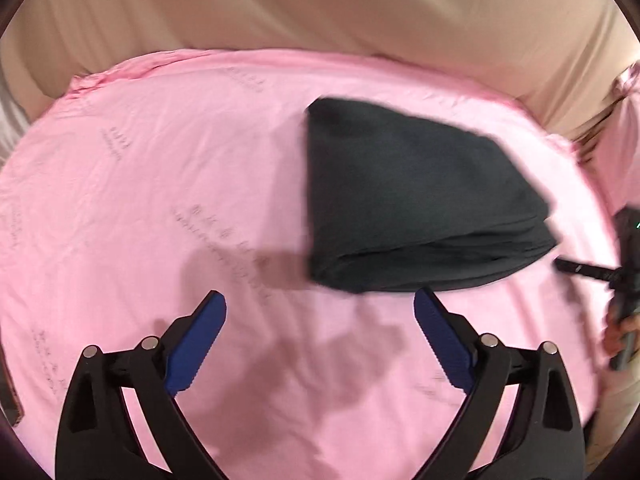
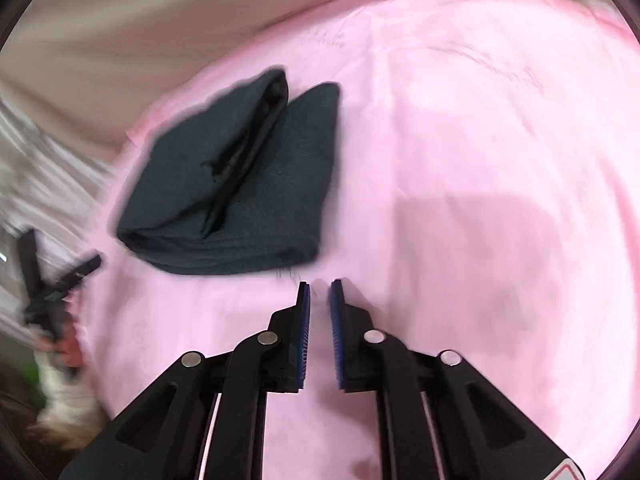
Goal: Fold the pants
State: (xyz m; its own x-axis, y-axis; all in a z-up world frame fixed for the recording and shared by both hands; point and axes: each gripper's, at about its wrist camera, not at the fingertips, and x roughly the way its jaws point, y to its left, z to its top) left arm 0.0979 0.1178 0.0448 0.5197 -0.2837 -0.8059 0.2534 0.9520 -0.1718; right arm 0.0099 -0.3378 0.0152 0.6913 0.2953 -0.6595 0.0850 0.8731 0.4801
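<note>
Nearest in the left wrist view, the left gripper hangs over bare pink sheet with its blue-padded jaws spread wide and nothing between them; its shadow falls on the cloth just ahead. Just beyond the fingertips lies the pants, a dark folded bundle resting flat on the sheet, apart from the pads. To the right of the bundle, at the sheet's edge, the other gripper's dark finger pokes in, with part of a hand behind it, blurred.

In the right wrist view, the right gripper has its jaws parted by a narrow gap, empty, the tips just short of the bundle's near corner. The pants show stacked layers and a dark seam down the middle. Nothing lies between either gripper and the bundle. Farther off, beyond the pink sheet, beige fabric rises as a creased backdrop.
</note>
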